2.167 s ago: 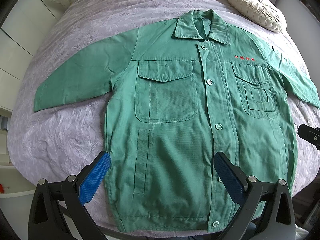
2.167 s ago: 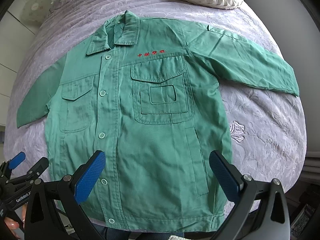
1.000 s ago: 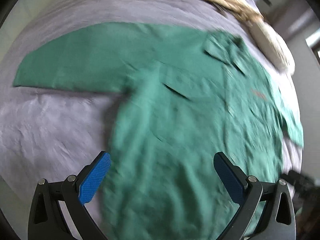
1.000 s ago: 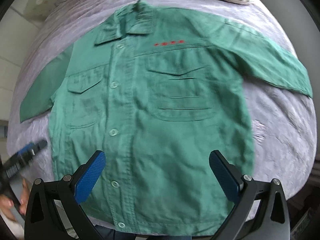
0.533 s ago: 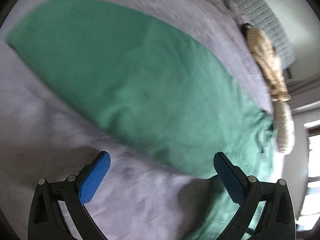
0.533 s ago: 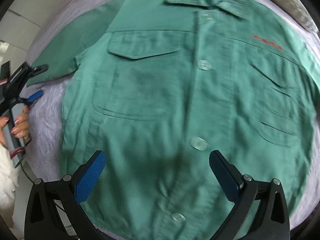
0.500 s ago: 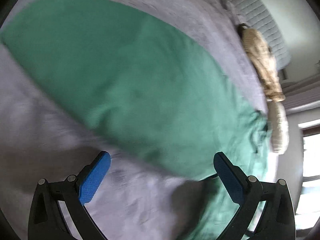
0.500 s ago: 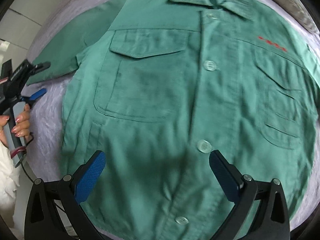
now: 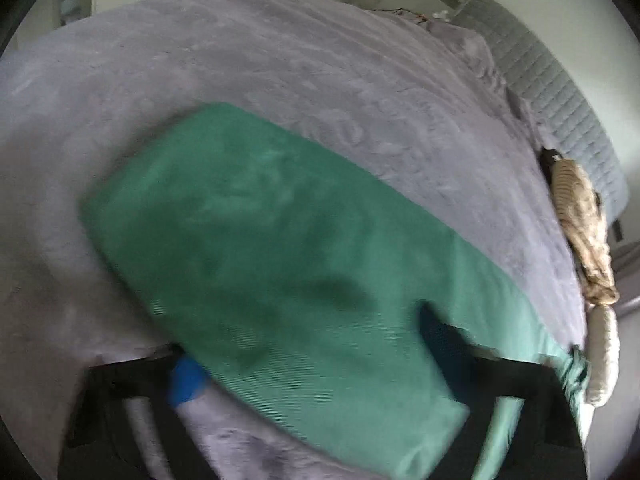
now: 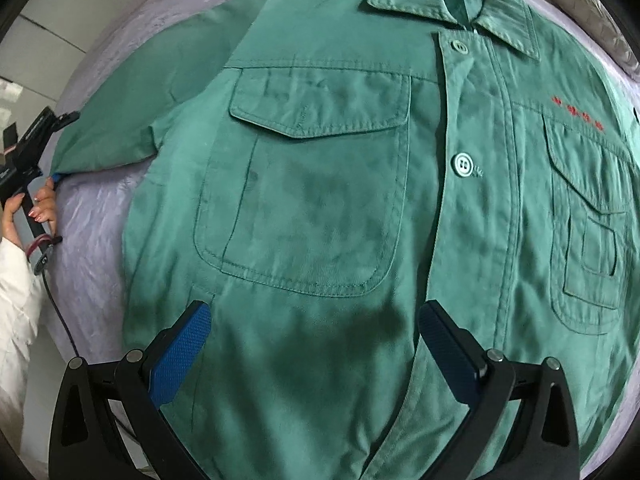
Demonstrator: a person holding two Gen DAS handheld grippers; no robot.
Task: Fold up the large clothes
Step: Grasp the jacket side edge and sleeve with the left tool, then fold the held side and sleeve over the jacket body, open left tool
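A green button-up work jacket (image 10: 320,200) lies face up and spread flat on a lilac bedcover (image 10: 92,216). Its sleeve (image 9: 260,240) stretches across the left wrist view. My left gripper (image 9: 312,360) straddles that sleeve near the cuff, one blue pad (image 9: 186,378) at its lower edge and the other finger over the cloth. Its jaws are closing with the sleeve between them; the picture is blurred. The right wrist view shows this left gripper (image 10: 44,148) at the cuff, held by a hand (image 10: 36,208). My right gripper (image 10: 312,352) hovers open, low over the jacket front below the chest pocket (image 10: 304,200).
A grey quilted headboard (image 9: 552,92) runs along the far side of the bed. A beige crumpled cloth (image 9: 580,216) and a cream pillow (image 9: 604,344) lie near it. The bed's edge and a black cable (image 10: 60,316) are by the person's white sleeve (image 10: 12,280).
My left gripper has swung out along the sleeve to its cuff end, sunk lower, and its jaws have narrowed around the cloth. My right gripper has come down closer to the jacket front.
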